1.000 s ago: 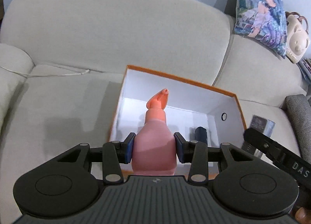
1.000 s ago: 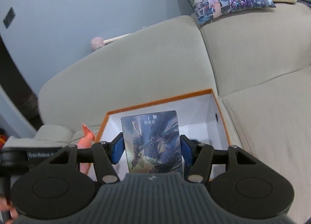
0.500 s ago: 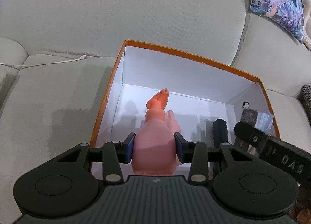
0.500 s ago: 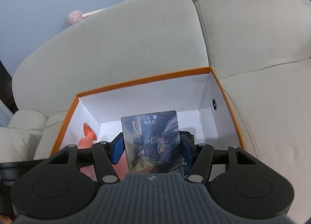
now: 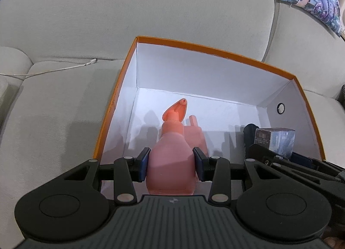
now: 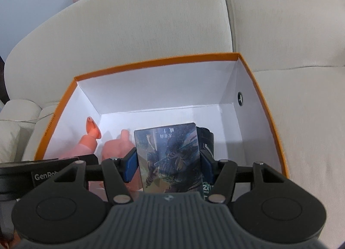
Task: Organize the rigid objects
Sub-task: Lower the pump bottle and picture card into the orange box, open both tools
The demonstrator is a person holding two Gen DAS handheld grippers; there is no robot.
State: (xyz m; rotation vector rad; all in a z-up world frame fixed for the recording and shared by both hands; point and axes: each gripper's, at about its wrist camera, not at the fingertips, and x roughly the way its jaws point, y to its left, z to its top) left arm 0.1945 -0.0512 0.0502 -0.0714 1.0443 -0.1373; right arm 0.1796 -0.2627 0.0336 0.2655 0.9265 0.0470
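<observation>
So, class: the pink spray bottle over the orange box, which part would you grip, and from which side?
Grip the pink spray bottle across its wide lower body, coming from behind the trigger head, as the left gripper does now. The body's broad flanks give the pads flat contact, while the neck and nozzle are narrow and uneven. It points nozzle-first into the orange box.

Left gripper pitched steeply downward, jaws clamped, blue pads pressed flat against both sides of a held item, linkage arms drawn in. Right gripper likewise tilted down, jaws set somewhat wider, blue pads squeezing the two edges of a flat item. Side by side and close together: right one's black frame at the left view's right edge, left one's frame at the right view's lower left.
</observation>
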